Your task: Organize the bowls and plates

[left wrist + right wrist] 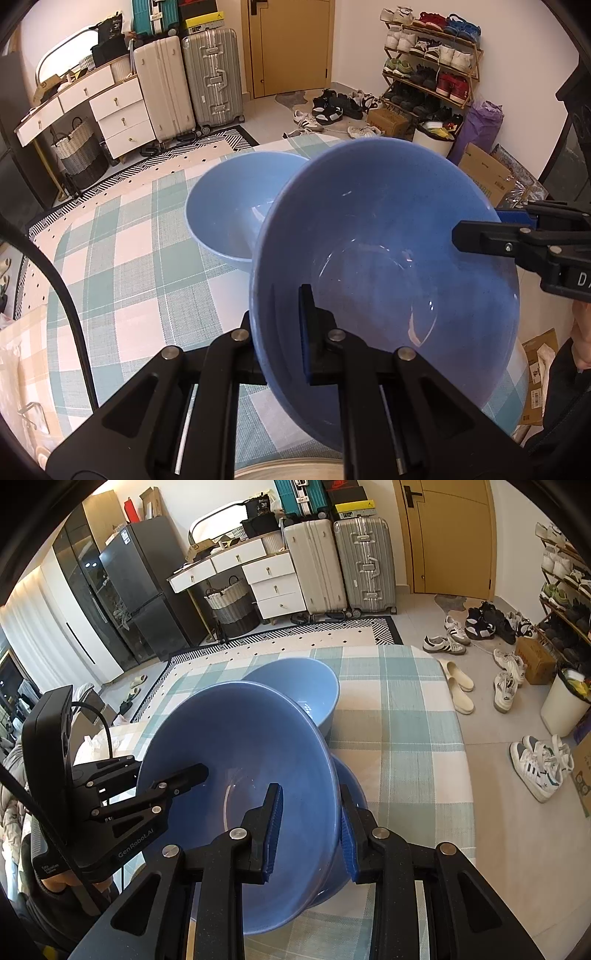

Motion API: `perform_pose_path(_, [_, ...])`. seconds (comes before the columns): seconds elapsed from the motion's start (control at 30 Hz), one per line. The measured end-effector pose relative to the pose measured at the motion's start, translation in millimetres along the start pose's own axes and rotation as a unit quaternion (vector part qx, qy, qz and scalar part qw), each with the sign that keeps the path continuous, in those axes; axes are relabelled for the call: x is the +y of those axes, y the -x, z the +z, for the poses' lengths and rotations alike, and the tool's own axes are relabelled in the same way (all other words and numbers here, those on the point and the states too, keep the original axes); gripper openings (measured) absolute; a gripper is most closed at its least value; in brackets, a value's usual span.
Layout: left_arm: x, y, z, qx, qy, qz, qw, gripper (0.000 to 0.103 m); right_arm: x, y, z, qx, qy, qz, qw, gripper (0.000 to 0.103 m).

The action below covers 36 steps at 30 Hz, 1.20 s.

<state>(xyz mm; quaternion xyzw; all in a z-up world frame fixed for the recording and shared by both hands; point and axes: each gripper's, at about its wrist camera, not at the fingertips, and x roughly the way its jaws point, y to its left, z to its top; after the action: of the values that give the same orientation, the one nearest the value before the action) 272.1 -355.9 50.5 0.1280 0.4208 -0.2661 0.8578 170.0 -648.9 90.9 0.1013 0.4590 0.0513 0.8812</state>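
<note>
Fingers first: my left gripper [280, 332] was clamped tight on the near rim of the big blue bowl [388, 258], one finger inside, the other outside the wall. My right gripper [310, 834] had its fingers [271, 830] set on either side of the opposite rim; the blue pads looked right up against the wall, so I read that as a grip as well, just a wider one. In the left wrist view that right gripper reached in from the right edge onto the rim.

So both grippers held the same bowl, tilted, above the checked green-and-white tablecloth [122, 266] on the tabletop. A second blue bowl [236, 206] sat upright on the cloth just behind it, partly hidden by the held one's rim. In the right wrist view I could also see another blue bowl [351, 790] underneath the held one; couldn't tell if the two were touching.

Behind the table: suitcases [188, 85], a shoe rack [432, 62], loose sneakers [535, 760] on the floor.
</note>
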Motion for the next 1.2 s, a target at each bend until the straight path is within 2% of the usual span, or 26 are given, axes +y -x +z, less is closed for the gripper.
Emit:
perform_pose_path(0.83, [-1, -46, -4, 0.02, -0.028, 0.022, 0.9992, 0.007, -19, -39, -12, 0.03, -0.014, -0.017, 0.999, 0.03])
perform_pose_path(1.2, [-2, -66, -10, 0.029, -0.034, 0.021, 0.9988, 0.007, -20, -57, -13, 0.041, 0.002, -0.058, 0.997, 0.03])
